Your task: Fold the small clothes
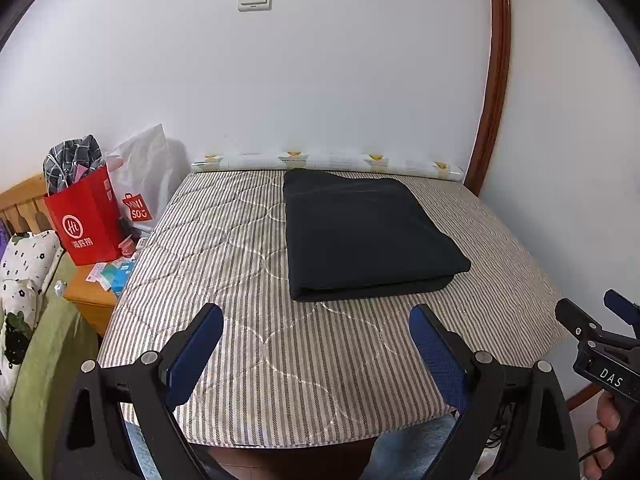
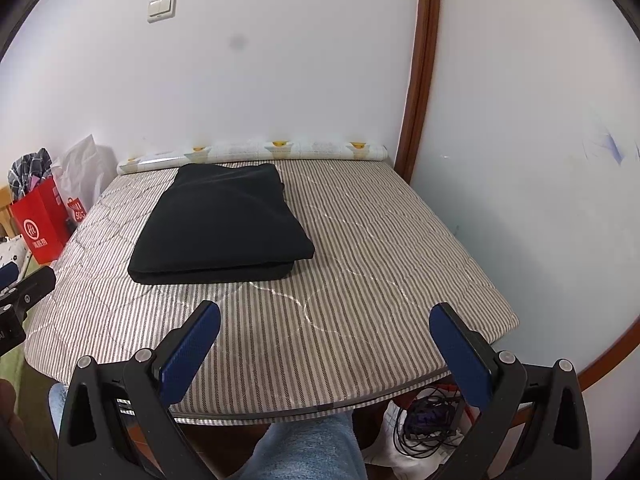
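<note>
Now, garment: black folded cloth flat on striped mattress, far half.
Left gripper: spread, empty, garment dead ahead, nearer.
Right gripper: spread, empty, garment ahead-left.

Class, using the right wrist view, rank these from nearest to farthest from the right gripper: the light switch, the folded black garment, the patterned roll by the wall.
1. Folded black garment, ahead-left on the striped mat.
2. Patterned roll, along the mat's far edge.
3. Light switch, high on the wall, left.
</note>
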`<state>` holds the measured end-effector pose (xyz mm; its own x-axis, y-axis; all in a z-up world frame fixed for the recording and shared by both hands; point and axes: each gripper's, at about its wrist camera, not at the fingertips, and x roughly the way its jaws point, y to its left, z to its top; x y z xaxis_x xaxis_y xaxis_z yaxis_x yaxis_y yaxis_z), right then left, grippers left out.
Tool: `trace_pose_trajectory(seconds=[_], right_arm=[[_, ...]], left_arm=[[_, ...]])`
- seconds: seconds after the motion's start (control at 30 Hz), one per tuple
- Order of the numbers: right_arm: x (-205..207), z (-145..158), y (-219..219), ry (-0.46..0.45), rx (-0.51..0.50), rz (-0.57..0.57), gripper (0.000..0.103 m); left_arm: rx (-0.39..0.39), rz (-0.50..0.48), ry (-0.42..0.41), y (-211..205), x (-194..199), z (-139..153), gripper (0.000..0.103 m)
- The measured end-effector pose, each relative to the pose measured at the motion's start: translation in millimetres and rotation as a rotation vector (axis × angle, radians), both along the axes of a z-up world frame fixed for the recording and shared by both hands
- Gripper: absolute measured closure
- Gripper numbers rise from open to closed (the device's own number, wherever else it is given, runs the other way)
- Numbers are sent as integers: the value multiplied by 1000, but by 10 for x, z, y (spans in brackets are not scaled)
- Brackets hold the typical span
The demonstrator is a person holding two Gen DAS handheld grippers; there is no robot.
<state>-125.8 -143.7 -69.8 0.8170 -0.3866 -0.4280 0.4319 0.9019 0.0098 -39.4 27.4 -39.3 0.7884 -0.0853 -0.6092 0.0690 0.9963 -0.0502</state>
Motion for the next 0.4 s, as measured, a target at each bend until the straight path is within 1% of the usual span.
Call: trace_pose_trajectory(seconds=[0.4], right_arm=[[-5, 23, 14, -7, -6, 11, 0]], left_arm=[[-4, 0, 3, 37, 8, -15, 9]])
